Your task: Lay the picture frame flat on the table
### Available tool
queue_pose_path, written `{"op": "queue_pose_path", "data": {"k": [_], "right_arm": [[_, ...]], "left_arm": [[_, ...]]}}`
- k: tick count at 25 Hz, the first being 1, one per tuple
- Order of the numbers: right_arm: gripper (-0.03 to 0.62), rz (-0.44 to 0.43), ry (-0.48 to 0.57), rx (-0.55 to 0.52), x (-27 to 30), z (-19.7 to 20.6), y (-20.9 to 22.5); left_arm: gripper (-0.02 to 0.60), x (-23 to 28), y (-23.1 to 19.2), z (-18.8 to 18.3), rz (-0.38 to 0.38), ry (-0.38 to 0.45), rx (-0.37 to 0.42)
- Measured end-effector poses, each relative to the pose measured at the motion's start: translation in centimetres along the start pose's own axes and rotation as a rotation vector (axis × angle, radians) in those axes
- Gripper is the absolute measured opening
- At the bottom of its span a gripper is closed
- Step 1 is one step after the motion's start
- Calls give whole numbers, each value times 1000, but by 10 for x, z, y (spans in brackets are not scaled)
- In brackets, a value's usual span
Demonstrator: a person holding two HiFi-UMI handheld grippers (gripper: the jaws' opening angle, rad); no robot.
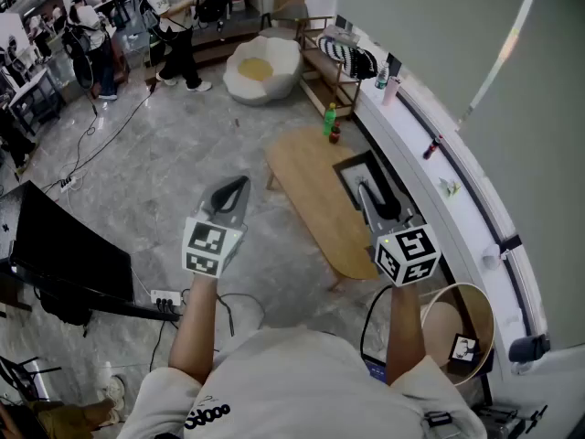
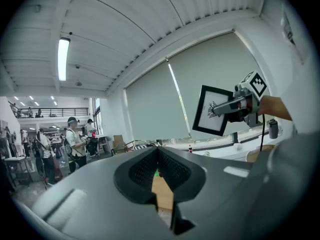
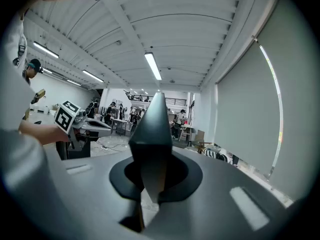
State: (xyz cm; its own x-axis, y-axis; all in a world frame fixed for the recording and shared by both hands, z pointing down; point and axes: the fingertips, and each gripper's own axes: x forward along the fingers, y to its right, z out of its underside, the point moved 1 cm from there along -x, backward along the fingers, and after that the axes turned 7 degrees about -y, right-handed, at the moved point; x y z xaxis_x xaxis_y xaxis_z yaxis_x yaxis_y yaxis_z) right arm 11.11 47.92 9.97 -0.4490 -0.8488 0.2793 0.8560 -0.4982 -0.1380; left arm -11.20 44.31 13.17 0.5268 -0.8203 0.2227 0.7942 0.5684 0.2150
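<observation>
- Head view: the right tongs (image 1: 366,193) are clamped on the picture frame (image 1: 350,166). The frame is up in the air over the far right part of the oval wooden tabletop (image 1: 306,186), not lying on it.
- The left tongs (image 1: 243,182) hang off to the left over the grey floor (image 1: 164,181), well apart from the frame. Their tips meet and there's nothing in them.
- A green bottle (image 1: 329,119) stands at the far end of the tabletop.
- Left gripper view: the dark pads come together at the top, nothing is caught between them, and a slice of the wooden tabletop shows through the gap below.
- Over on the right the other tongs have the frame by its right edge. It's a black border around a white sheet with a dark drawing, held upright and a bit tilted in front of the window blind (image 2: 165,109).
- Some people (image 2: 75,139) are standing in the room on the far left.
- Right gripper view: the jaws are pinched tight on the frame, which shows edge-on here as a thin dark wedge sticking up between them.
- The left tongs and their marker cube (image 3: 65,116) are visible at the left, level with this one.
</observation>
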Motion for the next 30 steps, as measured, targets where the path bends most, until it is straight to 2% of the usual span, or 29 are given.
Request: {"op": "queue_pose_path", "data": {"k": [14, 24, 30], "right_arm": [[14, -1, 39, 49, -2, 10, 36], [14, -61, 93, 57, -10, 11, 50], [14, -65, 66, 70, 10, 23, 57]], "left_arm": [[11, 27, 25, -5, 3, -23, 13], [11, 35, 50, -5, -23, -51, 0], [11, 52, 46, 6, -20, -59, -11]]}}
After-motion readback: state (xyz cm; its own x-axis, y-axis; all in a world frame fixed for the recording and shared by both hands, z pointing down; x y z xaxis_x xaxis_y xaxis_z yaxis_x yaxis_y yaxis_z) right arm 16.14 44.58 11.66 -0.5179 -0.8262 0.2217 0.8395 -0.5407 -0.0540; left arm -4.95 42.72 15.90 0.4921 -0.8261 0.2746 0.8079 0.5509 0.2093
